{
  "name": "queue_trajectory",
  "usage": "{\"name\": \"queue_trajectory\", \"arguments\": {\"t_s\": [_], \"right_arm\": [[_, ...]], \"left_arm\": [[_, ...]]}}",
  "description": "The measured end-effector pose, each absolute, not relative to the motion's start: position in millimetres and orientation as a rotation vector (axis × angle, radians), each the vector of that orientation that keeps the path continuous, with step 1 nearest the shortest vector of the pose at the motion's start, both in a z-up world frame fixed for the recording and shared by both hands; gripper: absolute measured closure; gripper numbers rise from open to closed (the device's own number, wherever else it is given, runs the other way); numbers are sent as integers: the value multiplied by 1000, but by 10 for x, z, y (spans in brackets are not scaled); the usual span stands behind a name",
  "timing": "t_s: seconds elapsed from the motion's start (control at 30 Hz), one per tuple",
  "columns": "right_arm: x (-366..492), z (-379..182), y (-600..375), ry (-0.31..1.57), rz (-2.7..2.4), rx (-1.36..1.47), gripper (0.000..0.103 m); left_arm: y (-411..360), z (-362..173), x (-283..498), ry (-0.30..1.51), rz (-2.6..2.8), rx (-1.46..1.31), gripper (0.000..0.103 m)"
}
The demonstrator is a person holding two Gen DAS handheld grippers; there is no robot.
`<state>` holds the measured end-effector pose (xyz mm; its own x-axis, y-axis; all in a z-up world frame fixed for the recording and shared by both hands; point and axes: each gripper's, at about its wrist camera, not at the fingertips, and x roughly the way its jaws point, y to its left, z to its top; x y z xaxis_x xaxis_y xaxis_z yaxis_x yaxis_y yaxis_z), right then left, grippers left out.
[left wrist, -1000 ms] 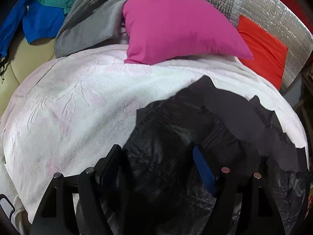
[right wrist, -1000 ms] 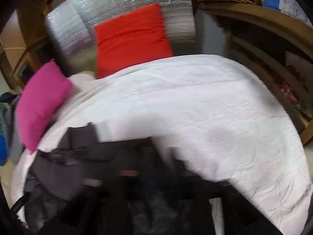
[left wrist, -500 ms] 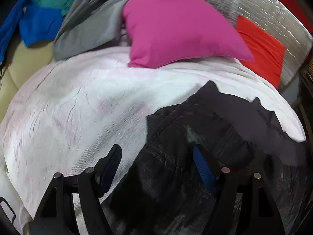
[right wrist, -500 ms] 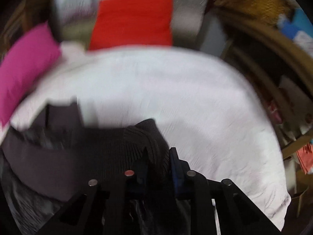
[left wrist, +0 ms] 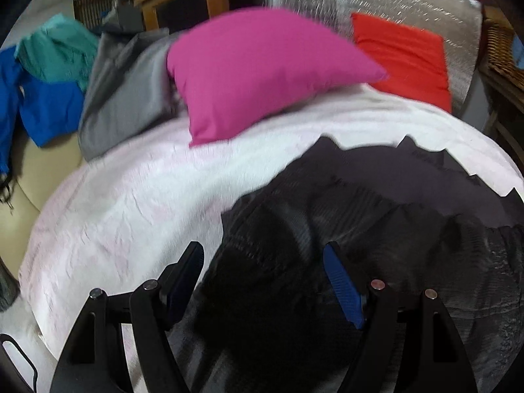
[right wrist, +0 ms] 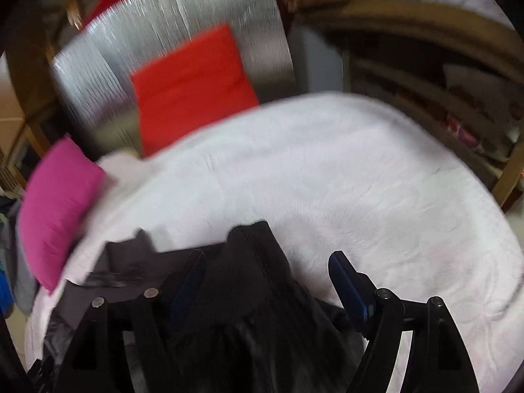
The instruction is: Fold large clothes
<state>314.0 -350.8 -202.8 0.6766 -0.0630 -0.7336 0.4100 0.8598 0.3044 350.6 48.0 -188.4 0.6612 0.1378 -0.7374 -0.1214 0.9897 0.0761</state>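
Step in hand, as I judge it: between folds — both tools stand over the dark garment (left wrist: 376, 229), neither pinching it.

Left gripper (left wrist: 263, 278): jaws spread wide, the garment's left edge lying between them, pads clear of the cloth. Right gripper (right wrist: 267, 281): jaws have just been opening; a ribbed black fold of the garment (right wrist: 252, 262) rises between them, and the blue pad on the right stands off it. The left pad is dark against dark cloth, so contact there is unclear, but the grip reads as let go.

The garment lies bunched at the near edge of the white blanket (left wrist: 137, 203), its far hem ragged, not squared — folding looks early. Next move likely calls for each tool to find a true corner or hem, close on one layer only, and draw it flat before carrying it over.

Surface: a soft, crinkled blanket that may drag along with the cloth. Far left in the left view, blue clothes (left wrist: 49, 108), teal clothes (left wrist: 59, 52) and grey clothes (left wrist: 124, 95); then a pink cushion (left wrist: 258, 72), a red cushion (left wrist: 406, 55) against silver foil padding (left wrist: 393, 3); wooden shelving (right wrist: 425, 65) at far right.
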Motion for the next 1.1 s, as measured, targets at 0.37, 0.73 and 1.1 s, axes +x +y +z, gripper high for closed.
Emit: {"name": "queue_trajectory", "arguments": {"t_s": [0.37, 0.73, 1.1], "right_arm": [[2599, -2105, -2988, 868, -194, 390, 75], [2900, -2627, -3312, 999, -244, 493, 77], [3122, -2119, -3072, 846, -191, 421, 74]], "left_arm": [[201, -1638, 3250, 669, 95, 91, 27], [140, -1585, 3218, 661, 65, 48, 27], [162, -1577, 3229, 665, 66, 33, 27]]}}
